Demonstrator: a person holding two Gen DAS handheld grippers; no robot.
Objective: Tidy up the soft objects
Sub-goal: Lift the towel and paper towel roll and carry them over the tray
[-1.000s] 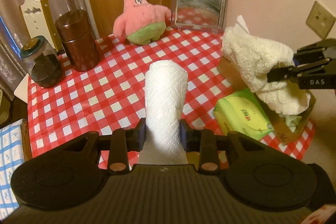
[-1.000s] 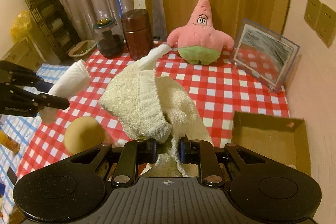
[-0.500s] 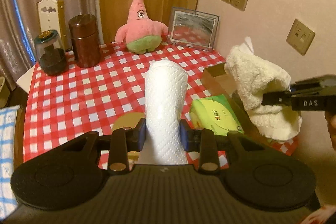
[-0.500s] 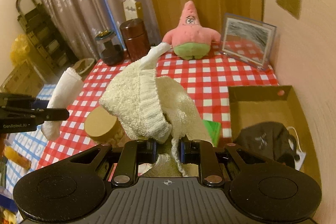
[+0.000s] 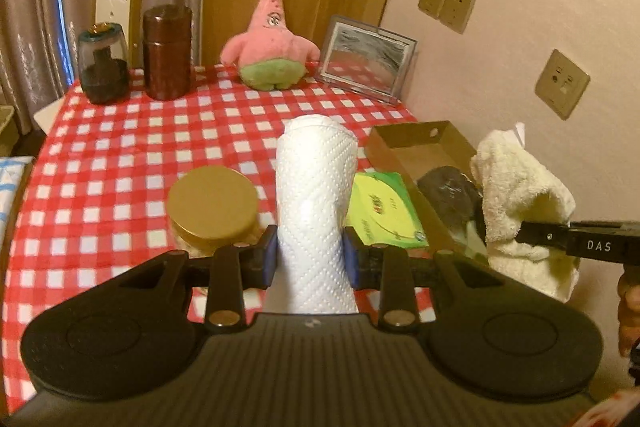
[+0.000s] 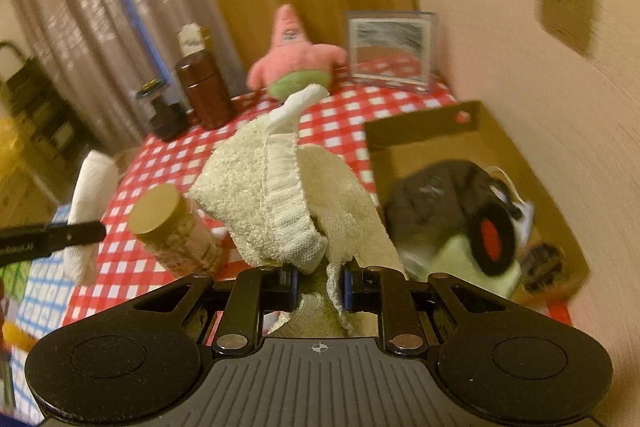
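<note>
My left gripper [image 5: 311,259] is shut on a white paper towel roll [image 5: 316,187], held above the near part of the red checked table [image 5: 120,155]. It also shows in the right wrist view [image 6: 86,195]. My right gripper [image 6: 318,285] is shut on a cream towel [image 6: 272,195], held near the open cardboard box [image 6: 424,135]. The towel shows in the left wrist view [image 5: 516,199] beside the box [image 5: 408,143]. A dark soft item [image 6: 436,195] lies in the box. A pink starfish plush [image 5: 272,47] sits at the table's back.
A gold-lidded jar [image 5: 212,207] stands by the roll, a green tissue pack [image 5: 380,207] next to the box. A brown canister [image 5: 166,53], glass jar [image 5: 102,63] and picture frame [image 5: 366,61] stand at the back. The wall is close on the right.
Both grippers have pulled back and risen with their loads. The towel has moved toward the box's near end; the right view has swung right and is blurred.
</note>
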